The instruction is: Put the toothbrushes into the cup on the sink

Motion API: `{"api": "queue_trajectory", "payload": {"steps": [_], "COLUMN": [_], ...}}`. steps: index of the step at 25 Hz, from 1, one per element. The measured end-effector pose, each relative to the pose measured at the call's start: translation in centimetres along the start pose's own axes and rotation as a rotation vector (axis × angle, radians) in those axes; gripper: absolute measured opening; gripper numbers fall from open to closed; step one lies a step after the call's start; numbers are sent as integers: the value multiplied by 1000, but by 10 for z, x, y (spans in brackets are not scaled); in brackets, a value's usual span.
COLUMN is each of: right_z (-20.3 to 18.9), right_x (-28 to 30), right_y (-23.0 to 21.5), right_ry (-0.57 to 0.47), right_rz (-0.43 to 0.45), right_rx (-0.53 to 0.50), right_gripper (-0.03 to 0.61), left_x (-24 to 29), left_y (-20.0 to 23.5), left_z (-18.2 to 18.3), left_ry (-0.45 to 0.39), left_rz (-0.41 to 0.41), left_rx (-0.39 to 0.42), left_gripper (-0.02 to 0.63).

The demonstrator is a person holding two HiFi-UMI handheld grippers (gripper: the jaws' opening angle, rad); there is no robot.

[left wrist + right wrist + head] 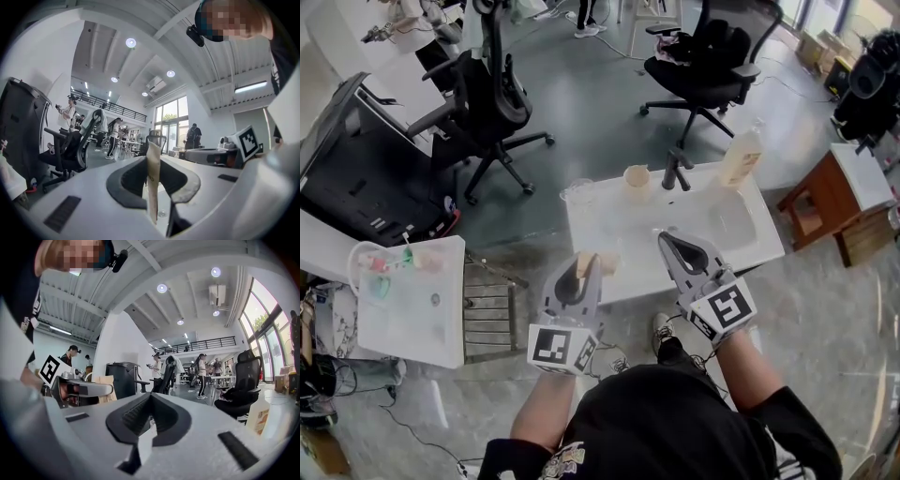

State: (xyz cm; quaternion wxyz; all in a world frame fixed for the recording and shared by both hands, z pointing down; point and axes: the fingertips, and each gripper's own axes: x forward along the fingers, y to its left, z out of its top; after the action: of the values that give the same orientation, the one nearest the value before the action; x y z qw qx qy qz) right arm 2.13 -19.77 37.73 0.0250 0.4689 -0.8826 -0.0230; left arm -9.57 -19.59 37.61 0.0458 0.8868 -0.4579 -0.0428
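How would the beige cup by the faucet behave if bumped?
The cup looks small and thin-walled, so it is probably light and easy to tip. The sink top looks smooth and glossy, so the cup may also slide.

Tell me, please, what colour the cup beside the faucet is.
The cup is pale beige, and it shows most clearly in the head view.

Black short-sleeved T-shirt (675,422) with a pale print (558,461) at one side, plus light grey left gripper (589,266) and right gripper (667,238), each with black ribbed fingers (136,416) and a white cube (561,347) of black square markers
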Motion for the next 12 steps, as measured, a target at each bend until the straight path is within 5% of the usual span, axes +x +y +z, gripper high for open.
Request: {"api": "queue_trajectory", "payload": {"steps": [12], "right_z": [-3], "right_x": [6], "right_y": [12], "right_ry": [7], "right_rz": [14], "right_rx": [10], "right_gripper": [6], "left_x": [-9], "left_y": [9], "left_z": [3], "left_ry": [-10], "left_rz": [6], "left_rx": [3], "left_gripper": [61]}}
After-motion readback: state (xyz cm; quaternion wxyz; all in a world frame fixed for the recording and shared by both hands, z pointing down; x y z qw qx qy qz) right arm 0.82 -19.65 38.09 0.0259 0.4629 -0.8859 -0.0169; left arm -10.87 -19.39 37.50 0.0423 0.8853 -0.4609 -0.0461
